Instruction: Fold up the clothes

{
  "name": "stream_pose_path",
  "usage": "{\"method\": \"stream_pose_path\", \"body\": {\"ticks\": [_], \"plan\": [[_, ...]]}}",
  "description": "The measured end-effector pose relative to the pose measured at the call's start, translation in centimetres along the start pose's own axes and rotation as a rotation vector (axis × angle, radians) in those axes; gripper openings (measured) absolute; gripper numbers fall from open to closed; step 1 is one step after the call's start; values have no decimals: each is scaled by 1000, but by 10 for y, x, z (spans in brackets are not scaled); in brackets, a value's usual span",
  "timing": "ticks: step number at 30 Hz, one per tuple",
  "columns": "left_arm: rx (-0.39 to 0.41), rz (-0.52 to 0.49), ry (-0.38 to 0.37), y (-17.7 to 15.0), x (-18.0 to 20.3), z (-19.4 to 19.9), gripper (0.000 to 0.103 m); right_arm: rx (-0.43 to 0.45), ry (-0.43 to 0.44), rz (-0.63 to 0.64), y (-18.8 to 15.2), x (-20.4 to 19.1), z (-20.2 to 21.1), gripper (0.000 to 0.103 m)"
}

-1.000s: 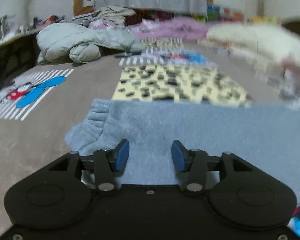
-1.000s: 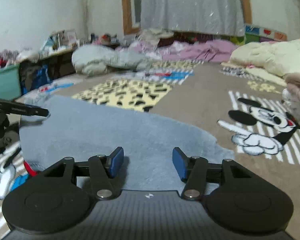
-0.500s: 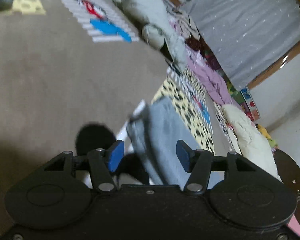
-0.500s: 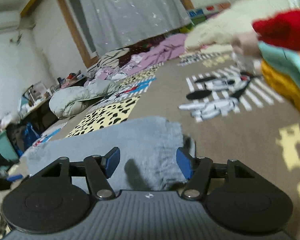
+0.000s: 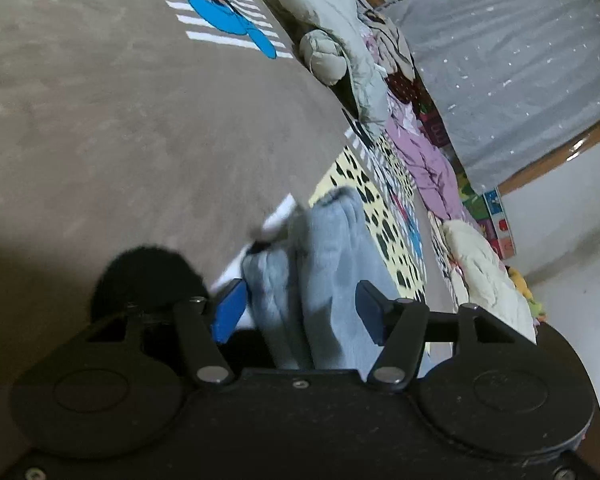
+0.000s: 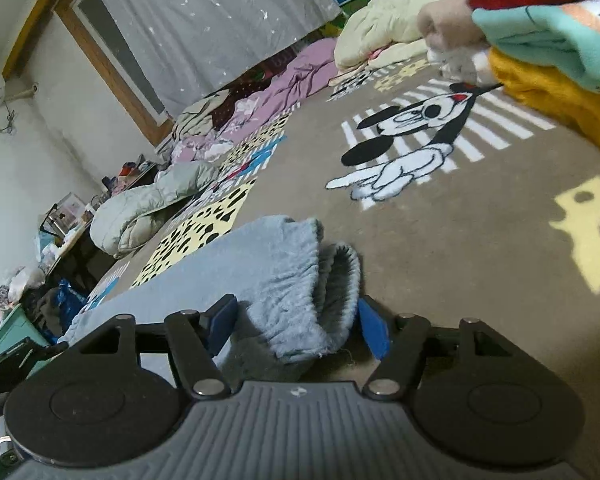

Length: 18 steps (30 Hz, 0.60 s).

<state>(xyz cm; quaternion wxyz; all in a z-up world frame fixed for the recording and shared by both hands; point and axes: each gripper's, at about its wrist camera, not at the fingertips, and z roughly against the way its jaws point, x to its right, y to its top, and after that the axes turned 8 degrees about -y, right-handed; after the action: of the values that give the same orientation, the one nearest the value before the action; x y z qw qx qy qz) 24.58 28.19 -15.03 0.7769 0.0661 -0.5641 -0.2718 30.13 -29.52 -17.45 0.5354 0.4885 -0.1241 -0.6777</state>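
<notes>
Left claw (image 5: 300, 312) and right claw (image 6: 294, 326) were held released, jaws astride bunched ends of grey fleece garment (image 6: 260, 264), stretching toward 11 o'clock on blanket (image 6: 440, 232), apparently for pinching.

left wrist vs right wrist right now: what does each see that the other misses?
Left wrist only: the left hand-held gripper, open, with a bunched edge of the blue fleece garment between its fingers, and a cartoon print with blue ears on the blanket.

Right wrist only: the right hand-held gripper, open around the garment's rolled end, the stack of folded clothes at upper right, a cartoon mouse print, and cluttered shelves at left.

Both: the blue fleece garment, brown blanket, leopard-print patch, grey puffy jacket, curtain.
</notes>
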Motion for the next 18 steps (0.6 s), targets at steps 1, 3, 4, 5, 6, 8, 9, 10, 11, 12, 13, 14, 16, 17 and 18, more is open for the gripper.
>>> {"method": "stream_pose_path", "body": {"ticks": [1, 3, 4, 5, 6, 8, 9, 10, 11, 12, 13, 14, 16, 17, 18], "plan": [[5, 2, -2, 0, 0, -2, 59, -4, 7, -7, 1, 1, -1, 64], [14, 1, -7, -1, -1, -4, 58, -14, 24, -24, 3, 4, -4, 61], [17, -6, -10, -2, 0, -4, 58, -21, 37, -34, 4, 6, -5, 60], [21, -16, -12, -3, 2, -5, 57, -25, 43, -40, 5, 7, -7, 59], [25, -23, -16, -3, 3, -6, 48, -28, 48, -43, 5, 8, -8, 59], [28, -7, -30, -5, 2, -7, 33, -33, 56, -51, 6, 8, -10, 58], [42, -7, -31, -6, 2, -6, 31, -36, 59, -54, 7, 9, -10, 58], [52, -25, -30, -7, 6, -3, 30, -38, 62, -59, 7, 9, -10, 58], [65, -50, -40, -8, 13, 1, 29, -41, 66, -66, 8, 10, -10, 58], [78, -75, -50, -10, 20, 4, 29, -44, 70, -73, 9, 11, -9, 58], [94, -112, -59, -12, 30, 9, 28, -46, 74, -81, 10, 12, -9, 58], [108, -154, -64, -15, 41, 12, 28, -48, 79, -90, 11, 13, -9, 58], [134, -245, -73, -23, 67, 18, 28, -52, 92, -108, 12, 15, -9, 58], [145, -291, -74, -29, 82, 20, 28, -54, 98, -118, 12, 16, -9, 58], [152, -329, -71, -35, 94, 21, 27, -55, 104, -127, 13, 17, -9, 58]]}}
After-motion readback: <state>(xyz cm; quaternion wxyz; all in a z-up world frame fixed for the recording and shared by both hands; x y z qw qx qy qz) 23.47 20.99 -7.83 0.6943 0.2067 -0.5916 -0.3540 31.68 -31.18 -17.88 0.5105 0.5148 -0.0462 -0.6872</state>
